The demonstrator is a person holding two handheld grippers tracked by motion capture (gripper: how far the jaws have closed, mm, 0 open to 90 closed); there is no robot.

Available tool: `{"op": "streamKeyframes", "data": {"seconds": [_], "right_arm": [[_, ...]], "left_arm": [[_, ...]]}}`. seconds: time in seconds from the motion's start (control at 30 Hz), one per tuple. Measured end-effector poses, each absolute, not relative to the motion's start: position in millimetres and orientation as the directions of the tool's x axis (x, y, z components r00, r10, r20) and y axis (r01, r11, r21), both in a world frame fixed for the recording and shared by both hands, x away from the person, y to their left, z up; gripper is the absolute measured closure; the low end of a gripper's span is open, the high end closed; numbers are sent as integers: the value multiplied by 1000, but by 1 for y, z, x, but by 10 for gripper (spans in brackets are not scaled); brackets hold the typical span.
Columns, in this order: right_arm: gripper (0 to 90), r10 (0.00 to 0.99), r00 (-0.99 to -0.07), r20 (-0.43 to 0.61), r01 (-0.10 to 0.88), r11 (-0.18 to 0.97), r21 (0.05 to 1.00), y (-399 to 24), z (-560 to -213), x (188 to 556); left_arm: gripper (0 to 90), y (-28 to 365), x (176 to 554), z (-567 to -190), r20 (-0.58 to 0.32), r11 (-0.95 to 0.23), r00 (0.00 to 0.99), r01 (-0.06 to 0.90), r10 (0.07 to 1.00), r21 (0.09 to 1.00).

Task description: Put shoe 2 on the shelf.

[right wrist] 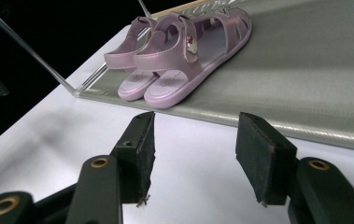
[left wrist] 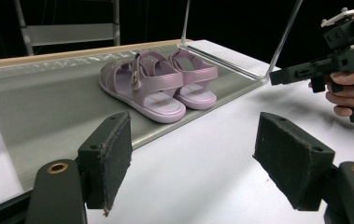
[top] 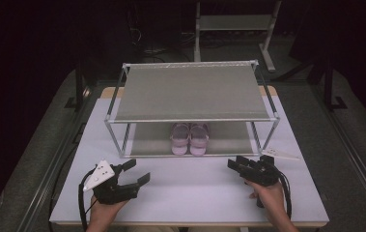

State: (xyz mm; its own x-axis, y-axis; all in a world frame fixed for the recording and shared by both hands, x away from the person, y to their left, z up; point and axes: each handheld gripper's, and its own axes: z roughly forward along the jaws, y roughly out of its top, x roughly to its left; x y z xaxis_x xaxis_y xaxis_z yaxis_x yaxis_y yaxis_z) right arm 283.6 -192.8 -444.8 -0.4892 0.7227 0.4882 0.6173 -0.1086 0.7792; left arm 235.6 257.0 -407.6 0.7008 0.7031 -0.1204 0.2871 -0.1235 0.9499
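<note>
- Now both pairs of jaws stand spread with nothing between them: my left gripper [top: 134,174] and my right gripper [top: 234,165] rest low over the white tabletop [top: 195,193], in front of the rack.
- The pair of pink sandals [top: 190,138] stands side by side on the lower shelf [top: 147,140] of the rack, well apart from both grippers.
- I judge the step is either an approach or a retreat; for a pick, the next move calls for a reach under the top shelf [top: 192,92] without touching the front posts.
- From the right gripper view I see the straps [right wrist: 165,51] and a small ornament; the high view hides these, but it gives the whole rack.
</note>
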Motion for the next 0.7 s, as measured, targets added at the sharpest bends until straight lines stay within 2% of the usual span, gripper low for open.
{"op": "streamKeyframes", "data": {"seconds": [0.37,0.7], "right_arm": [[443,709,-511,486,610,-99,786,-208,-444,270],[402,718,-490,494,629,-102,771,-220,-447,262]], "left_arm": [[273,254,236,-409,-122,-127,707,289,697,949],[273,254,236,-409,-122,-128,710,288,694,949]]}}
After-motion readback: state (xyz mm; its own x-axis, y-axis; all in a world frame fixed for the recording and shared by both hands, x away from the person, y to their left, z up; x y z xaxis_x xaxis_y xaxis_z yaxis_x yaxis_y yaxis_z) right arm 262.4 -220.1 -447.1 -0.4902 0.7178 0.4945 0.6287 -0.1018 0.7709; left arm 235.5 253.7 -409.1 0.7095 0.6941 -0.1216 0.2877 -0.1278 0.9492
